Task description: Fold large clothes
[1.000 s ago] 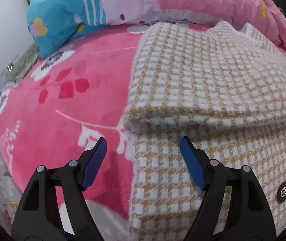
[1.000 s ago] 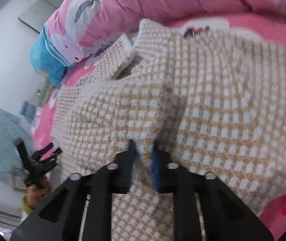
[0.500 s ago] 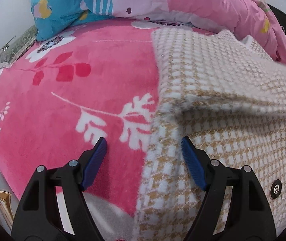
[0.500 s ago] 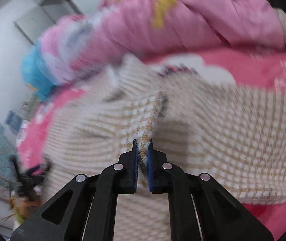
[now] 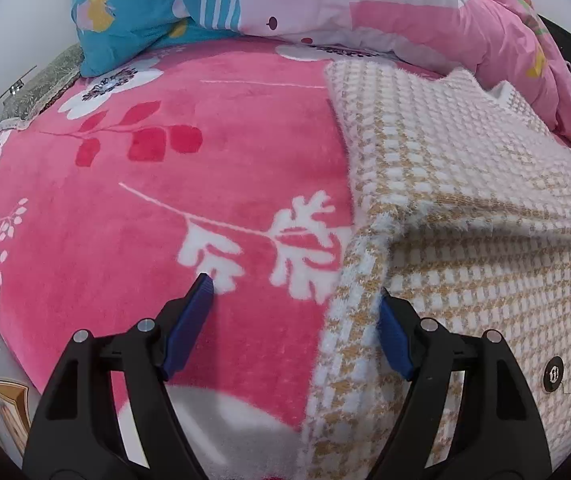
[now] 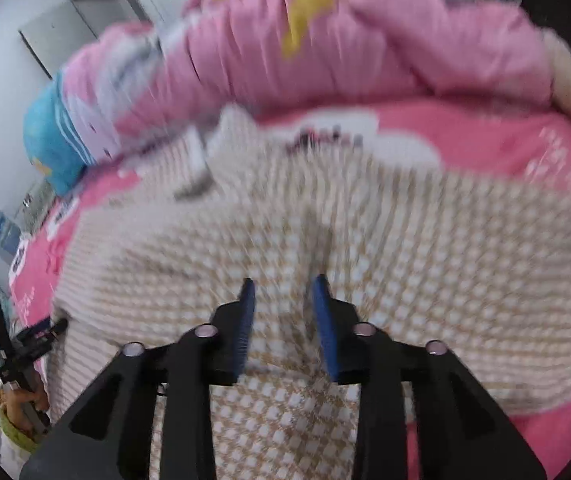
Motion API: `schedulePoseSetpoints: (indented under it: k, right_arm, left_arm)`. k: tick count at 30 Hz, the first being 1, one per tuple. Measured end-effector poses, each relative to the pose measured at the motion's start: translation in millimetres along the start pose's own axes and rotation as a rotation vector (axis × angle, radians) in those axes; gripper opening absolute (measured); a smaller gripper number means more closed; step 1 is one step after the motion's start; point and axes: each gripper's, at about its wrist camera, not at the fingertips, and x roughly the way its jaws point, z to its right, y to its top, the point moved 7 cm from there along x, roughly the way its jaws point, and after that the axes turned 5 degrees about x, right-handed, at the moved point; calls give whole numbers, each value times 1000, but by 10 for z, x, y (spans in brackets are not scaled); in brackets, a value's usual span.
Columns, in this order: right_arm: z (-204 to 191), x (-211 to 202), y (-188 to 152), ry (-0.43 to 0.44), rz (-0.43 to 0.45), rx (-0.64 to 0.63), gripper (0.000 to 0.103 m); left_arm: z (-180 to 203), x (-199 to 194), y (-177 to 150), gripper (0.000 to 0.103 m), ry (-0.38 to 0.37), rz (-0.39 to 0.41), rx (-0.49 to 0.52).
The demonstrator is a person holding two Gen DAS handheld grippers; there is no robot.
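Two grippers over the checked coat (image 5: 465,184) spread on the pink bed (image 5: 205,184). Right gripper (image 6: 281,312): fingers just parted, sleeve let go, nothing between them now. Likely one fold laid across the body. Left gripper (image 5: 293,320): fingers wide apart, empty, straddling the coat's left edge. Plenty of bare blanket leftward; quilt (image 5: 425,12) crowding the far side.

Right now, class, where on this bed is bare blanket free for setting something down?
Free: pink blanket between the blue pillow and the checked coat. Crowded: the coat's side, and the back, under the pink duvet.
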Motion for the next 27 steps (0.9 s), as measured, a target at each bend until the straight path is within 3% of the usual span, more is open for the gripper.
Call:
schedulePoseSetpoints:
  k: [2, 5, 8, 11, 14, 17, 20, 22, 24, 25, 27]
  right_arm:
    - [-135, -127, 38, 31, 36, -32, 33]
    - [-399, -25, -11, 90, 15, -108, 33]
    - [-482, 341, -176, 34, -41, -194, 42]
    - [-325, 764, -376, -33, -132, -218, 42]
    - [-384, 619, -302, -56, -118, -199, 42]
    - [-618, 384, -150, -15, -64, -204, 42]
    - [-933, 332, -40, 12, -19, -263, 42]
    - [-1062, 520, -84, 14, -49, -300, 43]
    - [-966, 869, -220, -60, -124, -329, 43]
    - [-885, 1056, -323, -82, -151, -351, 43]
    - [-905, 1026, -342, -81, -122, -383, 43]
  left_arm:
    - [5, -45, 9, 73, 6, 0, 8]
    - [40, -188, -3, 73, 20, 6, 41]
    - [65, -393, -24, 73, -2, 34, 41]
    - [125, -648, 74, 73, -55, 107, 36]
    - [298, -720, 326, 73, -89, 146, 50]
    - [636, -555, 664, 73, -154, 145, 81]
    - [952, -184, 887, 73, -149, 102, 126]
    - [1078, 168, 869, 73, -78, 36, 181]
    - [1139, 435, 732, 75, -38, -5, 222]
    - [1139, 453, 698, 76, -34, 16, 226]
    - [1149, 429, 666, 76, -24, 45, 244]
